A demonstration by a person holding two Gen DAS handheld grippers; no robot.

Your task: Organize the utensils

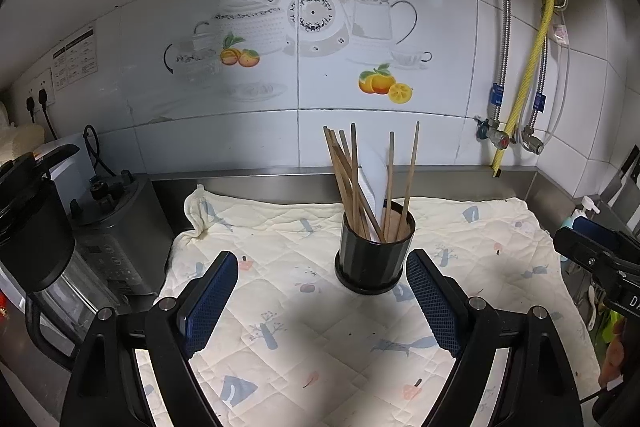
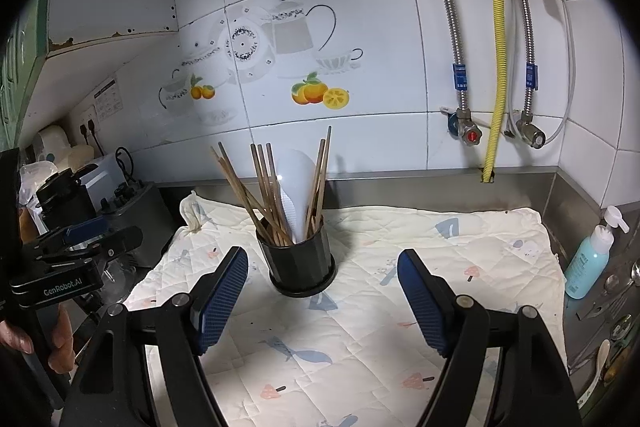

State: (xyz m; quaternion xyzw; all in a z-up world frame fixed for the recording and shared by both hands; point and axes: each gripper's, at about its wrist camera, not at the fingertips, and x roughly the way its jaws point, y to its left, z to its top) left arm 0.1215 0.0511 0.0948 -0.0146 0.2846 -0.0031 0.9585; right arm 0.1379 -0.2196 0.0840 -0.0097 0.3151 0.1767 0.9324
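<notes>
We hold both the left gripper and the right gripper with jaws wide and empty; the utensil holder of chopsticks stands just ahead of them, untouched.

Black ribbed utensil cup stands mid-cloth on the quilted white patterned cloth, wooden chopsticks and a white plastic spoon sticking up and fanning outward, blocking approach from above. Open cloth all around the cup. Left edge hemmed by a grey blender base; right edge by a blue pump bottle. Steel backsplash ledge behind.
</notes>
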